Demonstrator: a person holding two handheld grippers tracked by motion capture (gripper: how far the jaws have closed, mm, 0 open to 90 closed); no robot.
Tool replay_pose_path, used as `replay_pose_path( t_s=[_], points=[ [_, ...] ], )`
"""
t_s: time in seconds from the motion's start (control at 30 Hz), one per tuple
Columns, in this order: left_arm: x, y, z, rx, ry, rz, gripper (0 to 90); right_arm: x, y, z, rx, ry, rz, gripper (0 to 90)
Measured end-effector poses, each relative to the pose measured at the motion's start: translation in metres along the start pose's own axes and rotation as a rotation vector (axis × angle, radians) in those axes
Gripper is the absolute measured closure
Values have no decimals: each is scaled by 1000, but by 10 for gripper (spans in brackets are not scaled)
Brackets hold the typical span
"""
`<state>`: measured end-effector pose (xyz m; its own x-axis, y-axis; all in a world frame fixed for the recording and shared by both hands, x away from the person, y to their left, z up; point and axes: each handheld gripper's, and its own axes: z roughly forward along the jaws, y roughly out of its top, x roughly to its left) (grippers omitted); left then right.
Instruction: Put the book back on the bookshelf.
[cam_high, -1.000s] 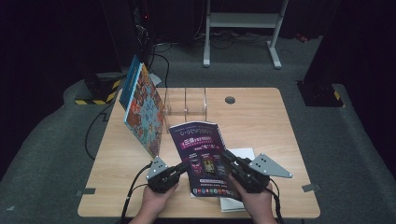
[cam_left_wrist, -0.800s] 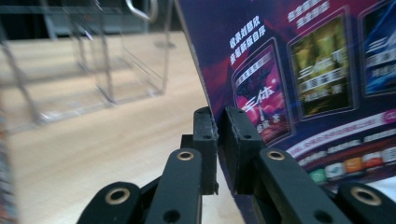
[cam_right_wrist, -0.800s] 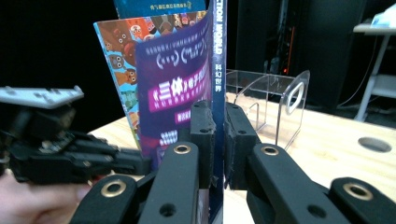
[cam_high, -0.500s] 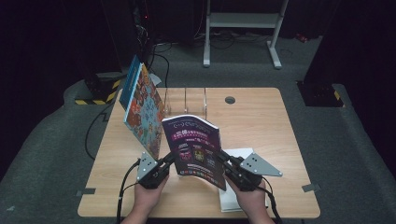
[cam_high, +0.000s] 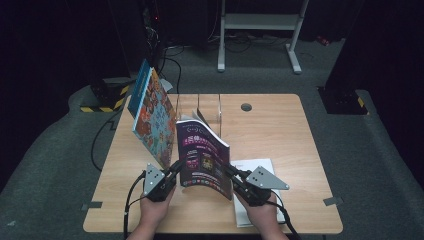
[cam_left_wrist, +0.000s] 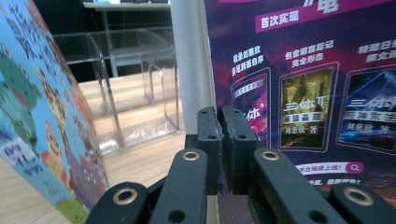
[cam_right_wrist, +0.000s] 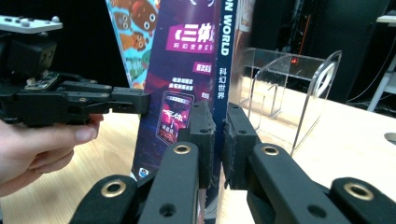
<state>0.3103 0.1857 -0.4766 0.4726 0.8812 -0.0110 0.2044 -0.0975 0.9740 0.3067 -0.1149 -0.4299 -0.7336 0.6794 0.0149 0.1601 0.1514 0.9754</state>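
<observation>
1. A purple magazine (cam_high: 202, 155) stands upright on the wooden tabletop (cam_high: 280, 130), gripped from both sides. The left tool (cam_high: 175, 169) is clamped on its open page edge and the right tool (cam_high: 231, 174) on its spine edge — a hold that likely keeps the floppy cover from sagging.
2. In the left tool view the black jaws are pressed together on the cover's edge; in the right tool view they pinch the spine, beside the printed word "WORLD".
3. Just left of the magazine leans a colourful picture book (cam_high: 152, 117), tilted, apparently propped in a clear acrylic rack (cam_high: 207, 107) that sits just behind the magazine.
4. The rack's empty slots look like the probable destination — the leaning book crowds the left side.
5. A white sheet (cam_high: 260, 167) lies flat to the magazine's right, under the right tool.
</observation>
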Motion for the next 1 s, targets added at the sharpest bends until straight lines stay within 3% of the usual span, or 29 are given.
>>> replay_pose_path(
  t_s=[0.3,0.47,0.5,0.57,0.7,1.0],
  points=[
    [1,-1,-4,12,5,-9,860,-1,-7,-8,-14,-18,-3,839],
    [-5,-3,-14,22,44,-5,781,1,-10,-14,-21,-25,-3,839],
    [-6,-3,-17,20,73,-8,751,2,-11,-15,-20,-26,-1,839],
    [-6,-3,-22,18,101,-39,717,3,-12,-15,-20,-27,3,840],
    [-13,1,-29,11,64,-21,698,5,-14,-16,-16,-30,-11,839],
    [-50,30,-28,-53,-57,24,575,8,-15,-17,-29,-27,-12,840]
  ],
)
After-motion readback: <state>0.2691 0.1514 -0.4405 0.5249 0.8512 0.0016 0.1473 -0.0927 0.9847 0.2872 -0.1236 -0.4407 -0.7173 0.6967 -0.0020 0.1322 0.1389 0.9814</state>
